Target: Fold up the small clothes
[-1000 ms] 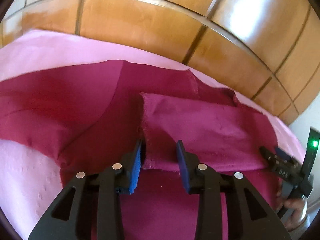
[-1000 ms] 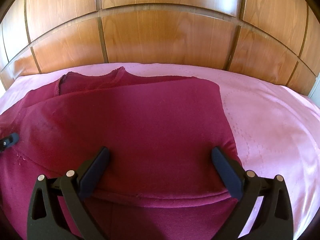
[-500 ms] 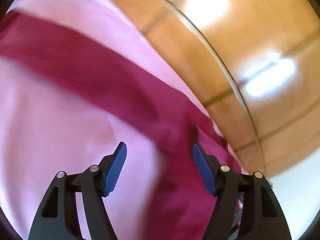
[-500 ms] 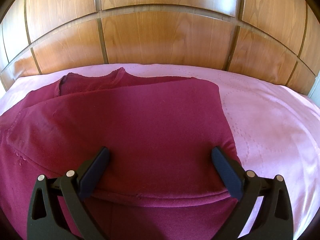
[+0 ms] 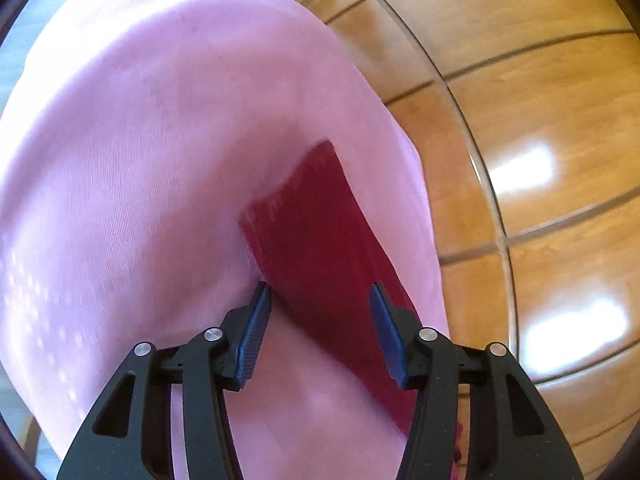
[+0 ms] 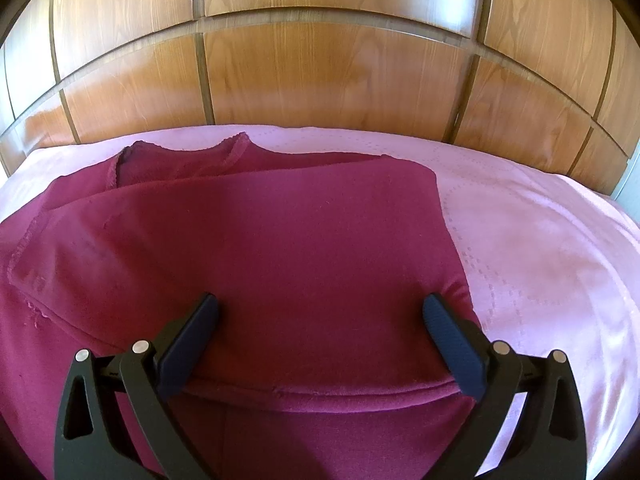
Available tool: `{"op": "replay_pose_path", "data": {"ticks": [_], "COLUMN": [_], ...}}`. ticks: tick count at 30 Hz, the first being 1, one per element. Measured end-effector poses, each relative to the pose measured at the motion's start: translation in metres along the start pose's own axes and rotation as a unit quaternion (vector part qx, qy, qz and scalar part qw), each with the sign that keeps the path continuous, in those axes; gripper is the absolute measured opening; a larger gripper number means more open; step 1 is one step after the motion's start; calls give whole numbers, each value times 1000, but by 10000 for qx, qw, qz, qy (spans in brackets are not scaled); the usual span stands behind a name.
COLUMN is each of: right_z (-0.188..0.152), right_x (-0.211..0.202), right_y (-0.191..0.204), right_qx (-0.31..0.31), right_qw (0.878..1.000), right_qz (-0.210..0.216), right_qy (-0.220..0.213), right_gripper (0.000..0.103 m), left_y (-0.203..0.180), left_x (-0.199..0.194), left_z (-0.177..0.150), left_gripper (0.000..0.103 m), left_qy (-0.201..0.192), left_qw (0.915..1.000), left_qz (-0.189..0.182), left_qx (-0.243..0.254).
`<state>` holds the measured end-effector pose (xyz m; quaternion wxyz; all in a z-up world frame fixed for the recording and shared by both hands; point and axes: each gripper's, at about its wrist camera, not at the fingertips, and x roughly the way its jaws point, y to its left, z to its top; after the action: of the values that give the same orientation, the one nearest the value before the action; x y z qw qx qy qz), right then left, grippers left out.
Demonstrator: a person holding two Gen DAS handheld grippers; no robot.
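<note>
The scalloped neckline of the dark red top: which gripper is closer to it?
Right, as far as the views show. The right gripper hangs open over the folded body, the neckline straight ahead. The left gripper points at a sleeve-like strip; no neckline shows there.

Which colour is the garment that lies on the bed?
Dark red garment, seen best in the right wrist view, on a pink sheet.

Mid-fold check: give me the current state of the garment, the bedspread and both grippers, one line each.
Maroon garment: lying on the bed, right side folded over the body, neckline toward the headboard.
Maroon sleeve: spread flat on the bedspread, unfolded.
Pink bedspread: lying smooth under the garment.
Left gripper: open, holding nothing, pointed at the sleeve.
Right gripper: open wide, holding nothing, over the folded part.
</note>
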<state>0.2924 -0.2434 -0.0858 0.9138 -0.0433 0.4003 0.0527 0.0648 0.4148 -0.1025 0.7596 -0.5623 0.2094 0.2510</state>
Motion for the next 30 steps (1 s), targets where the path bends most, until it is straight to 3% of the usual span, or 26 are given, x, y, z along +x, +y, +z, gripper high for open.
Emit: {"op": "replay_pose_path", "data": {"ticks": [7, 10, 15, 18, 21, 30], "right_z": [0, 0, 0, 0, 0, 0], "right_x": [0, 0, 0, 0, 0, 0], "right_y": [1, 1, 1, 1, 1, 1], "right_qx": [-20, -21, -23, -22, -24, -14], "right_qw": [10000, 10000, 10000, 10000, 10000, 10000], "right_qz": [-21, -28, -29, -27, -27, -13], "right_qy": [1, 6, 6, 4, 4, -4], "right_gripper": [101, 101, 101, 101, 101, 101], "left_y": [0, -13, -63, -103, -143, -197], "left_x": [17, 11, -2, -4, 6, 68], "left_z": [12, 5, -19, -49, -92, -198], "left_gripper": [9, 7, 7, 7, 7, 7], "left_qy": [14, -18, -26, 116, 438, 1513], "left_qw": [9998, 9994, 9931, 9825, 9664, 9270], "left_qz": [212, 183, -379, -764, -1037, -933], "left_qx": [-10, 286, 1106, 1692, 2309, 3302]}}
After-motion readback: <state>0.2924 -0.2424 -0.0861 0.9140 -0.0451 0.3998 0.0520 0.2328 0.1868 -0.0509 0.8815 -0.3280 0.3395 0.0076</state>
